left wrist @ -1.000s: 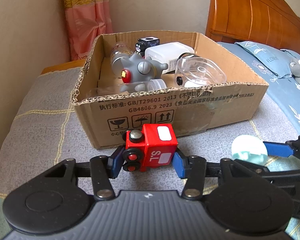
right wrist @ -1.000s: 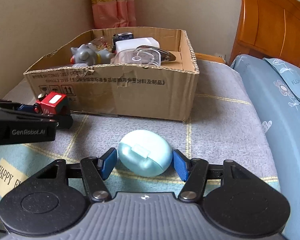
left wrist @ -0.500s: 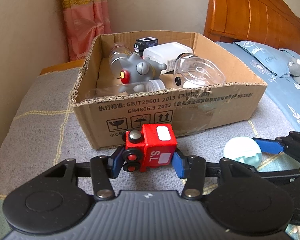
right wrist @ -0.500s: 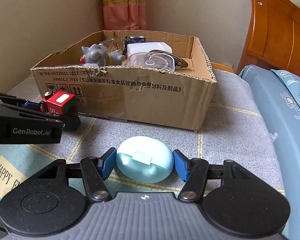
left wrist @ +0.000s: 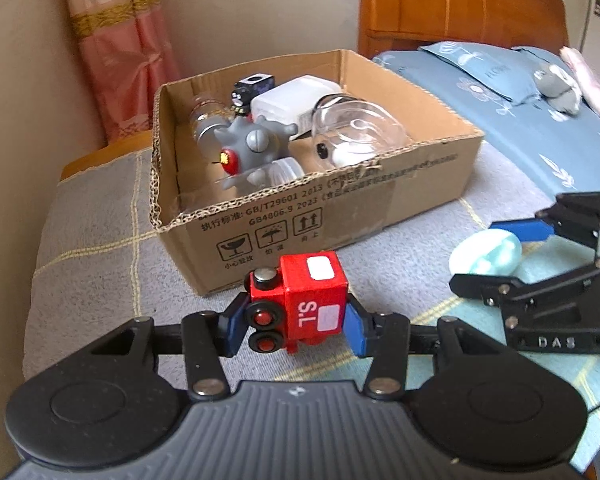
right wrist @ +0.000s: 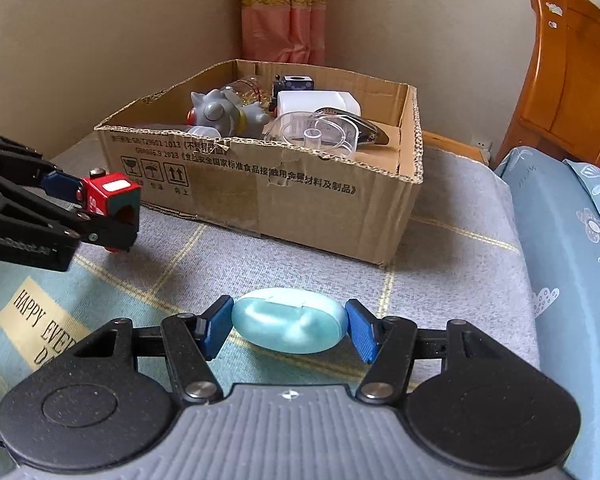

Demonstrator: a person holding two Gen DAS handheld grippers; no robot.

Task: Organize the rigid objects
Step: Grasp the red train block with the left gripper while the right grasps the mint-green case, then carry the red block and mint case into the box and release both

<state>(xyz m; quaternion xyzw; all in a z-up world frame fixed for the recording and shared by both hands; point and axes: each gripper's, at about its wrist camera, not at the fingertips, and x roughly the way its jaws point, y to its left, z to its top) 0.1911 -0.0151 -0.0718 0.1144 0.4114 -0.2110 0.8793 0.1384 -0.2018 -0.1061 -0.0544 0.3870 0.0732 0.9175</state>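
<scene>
On the left, the left hand-held gripper [left wrist: 296, 322] is clamped on a red toy train [left wrist: 300, 304], its blue pads pressed to the toy's two sides; the train looks lifted just clear of the grey checked blanket [left wrist: 96, 280], a little in front of the cardboard box [left wrist: 340, 216]. Further right, the right hand-held gripper [right wrist: 288, 328] grips a pale blue oval case [right wrist: 290, 320] end to end between its own pads, low over the blanket and nearer to me than the box's front wall. The box sits open at the top and already holds a grey toy figure [left wrist: 252, 148], a white plastic container [left wrist: 296, 96], a clear dish [left wrist: 356, 128] and a small dark toy block [left wrist: 254, 84]. I take the step in hand to be the carry: both pieces are picked up and not yet boxed. Next, each hand needs to rise above the front wall, travel forward over the opening, and let go where there is room, perhaps in the near corner by the figure for the train and on the right side for the case.
</scene>
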